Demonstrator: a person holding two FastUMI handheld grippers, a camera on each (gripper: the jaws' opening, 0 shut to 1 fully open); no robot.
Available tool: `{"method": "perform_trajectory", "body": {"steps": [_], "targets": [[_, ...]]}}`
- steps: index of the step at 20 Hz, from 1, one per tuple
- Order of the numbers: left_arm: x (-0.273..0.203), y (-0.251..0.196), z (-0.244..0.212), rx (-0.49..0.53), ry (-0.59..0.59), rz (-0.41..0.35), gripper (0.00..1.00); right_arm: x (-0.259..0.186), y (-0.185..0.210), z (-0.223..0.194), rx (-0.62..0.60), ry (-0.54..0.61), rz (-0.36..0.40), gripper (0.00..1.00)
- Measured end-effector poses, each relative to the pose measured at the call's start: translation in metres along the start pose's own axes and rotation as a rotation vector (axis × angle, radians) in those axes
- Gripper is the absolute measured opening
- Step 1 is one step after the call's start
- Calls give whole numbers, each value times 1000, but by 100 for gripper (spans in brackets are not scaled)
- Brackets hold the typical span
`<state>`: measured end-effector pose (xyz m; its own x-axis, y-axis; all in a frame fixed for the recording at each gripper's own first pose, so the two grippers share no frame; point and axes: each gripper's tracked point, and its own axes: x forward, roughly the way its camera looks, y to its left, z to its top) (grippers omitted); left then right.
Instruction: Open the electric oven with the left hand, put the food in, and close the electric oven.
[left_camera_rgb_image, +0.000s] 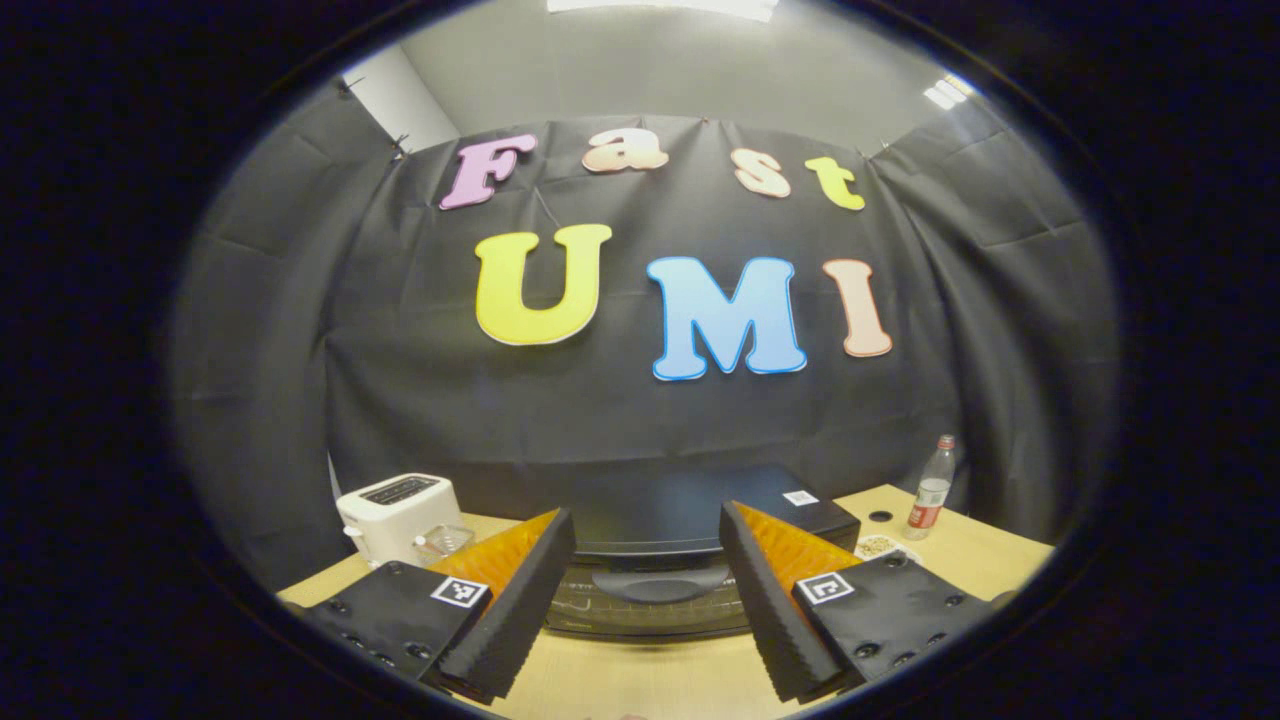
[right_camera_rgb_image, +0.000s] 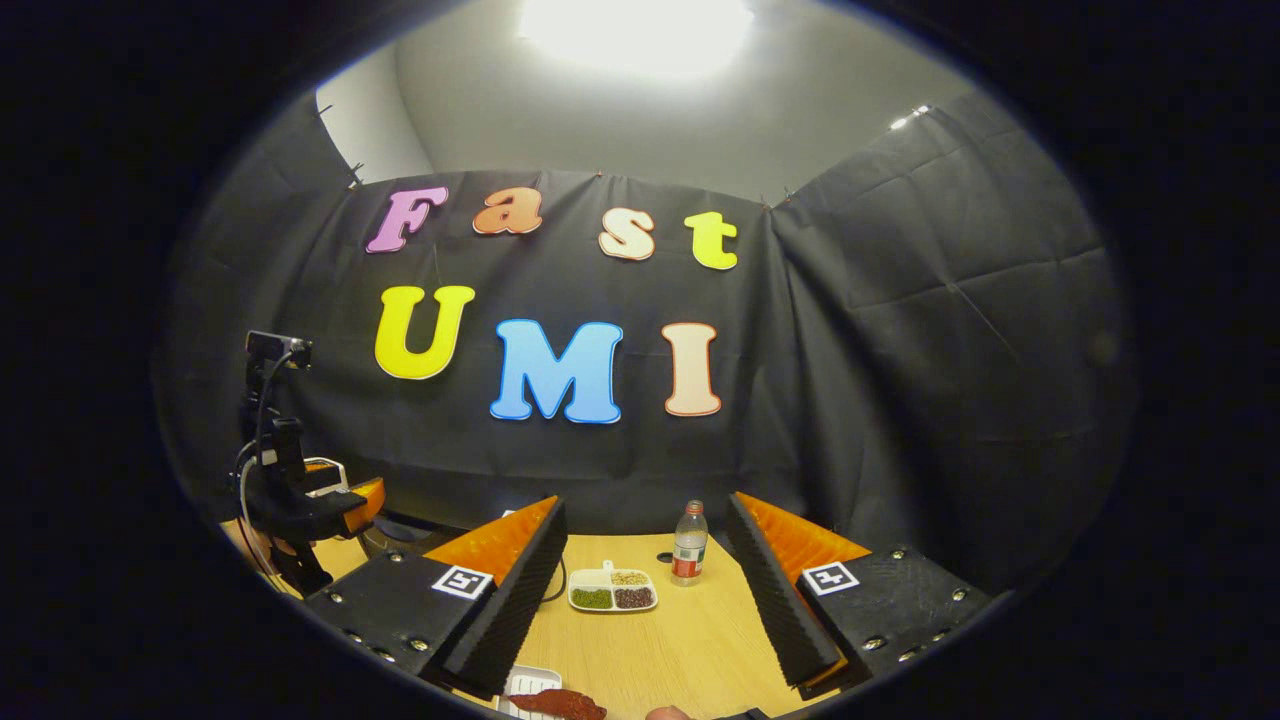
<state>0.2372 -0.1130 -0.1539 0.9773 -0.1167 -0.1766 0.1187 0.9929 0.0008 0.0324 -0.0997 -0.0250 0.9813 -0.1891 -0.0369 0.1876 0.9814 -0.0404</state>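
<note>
With both the left tongs (left_camera_rgb_image: 645, 590) and right tongs (right_camera_rgb_image: 645, 590) held agape and empty, the closed oven (left_camera_rgb_image: 660, 560) straight ahead on the tabletop (left_camera_rgb_image: 640, 680) could be shoved back if its handle (left_camera_rgb_image: 655, 583) is missed.

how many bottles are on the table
1: a clear plastic bottle with a red label, standing upright at the table's far edge, beside the divided snack tray. Others may be hidden behind the oven.

A staged recording booth mimicking a kitchen: black cloth walls (right_camera_rgb_image: 930, 330) pinned up beneath a plain ceiling, enclosing a wooden worktop (right_camera_rgb_image: 690, 640) set with a white toaster (left_camera_rgb_image: 400, 512), a black electric oven (left_camera_rgb_image: 690, 530) and a drinks bottle (right_camera_rgb_image: 688, 545).
</note>
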Motion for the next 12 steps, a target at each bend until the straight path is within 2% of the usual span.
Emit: {"method": "perform_trajectory", "body": {"steps": [8, 12], "targets": [[70, -8, -66, -3, 125, -42, 96, 13, 12, -3, -43, 26, -29, 96], [79, -8, -86, -6, 170, -41, 96, 16, 18, -5, -60, 40, -19, 96]]}}
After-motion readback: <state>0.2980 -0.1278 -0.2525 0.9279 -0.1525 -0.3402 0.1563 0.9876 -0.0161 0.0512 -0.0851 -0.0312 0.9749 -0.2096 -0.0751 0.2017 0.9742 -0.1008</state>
